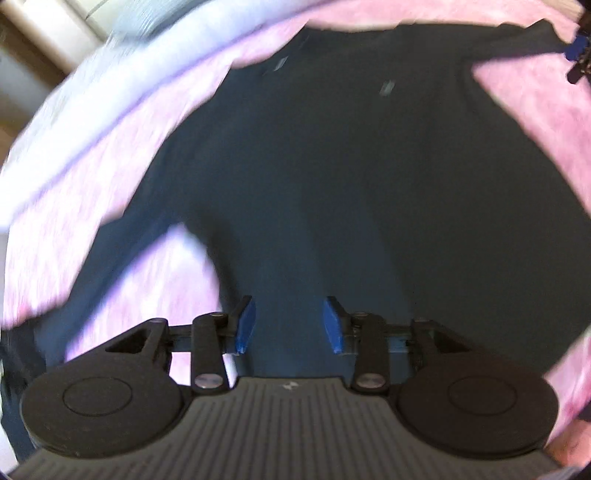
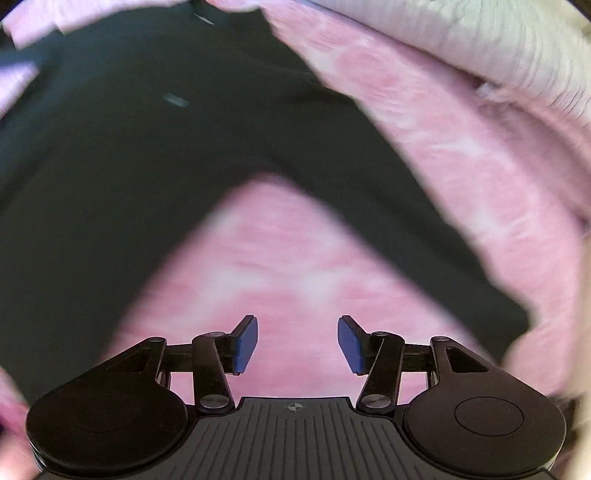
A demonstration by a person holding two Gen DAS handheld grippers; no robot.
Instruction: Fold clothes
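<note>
Both the left tongs (image 1: 289,325) and right tongs (image 2: 297,343) hover open and empty above the shirt (image 1: 332,177) spread on the pink bed (image 2: 295,266), so folding has yet to start; next, likely, grip the sleeve (image 2: 424,229) at two o'clock.

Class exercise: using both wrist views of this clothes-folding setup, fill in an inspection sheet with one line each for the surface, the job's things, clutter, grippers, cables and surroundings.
Surface: a pink blanket, soft and mottled; views are motion-blurred.
Job's things: one dark long-sleeved top spread flat on the blanket, a sleeve angled outward.
Clutter: nothing seen.
Grippers: left gripper open, over the top's body, holding nothing; right gripper open, over bare blanket between body and sleeve, holding nothing.
Cables: nothing seen.
Surroundings: pale ribbed cloth beyond the blanket's edge; light blue cloth on the other side; a white panel behind, too blurred to identify.
</note>
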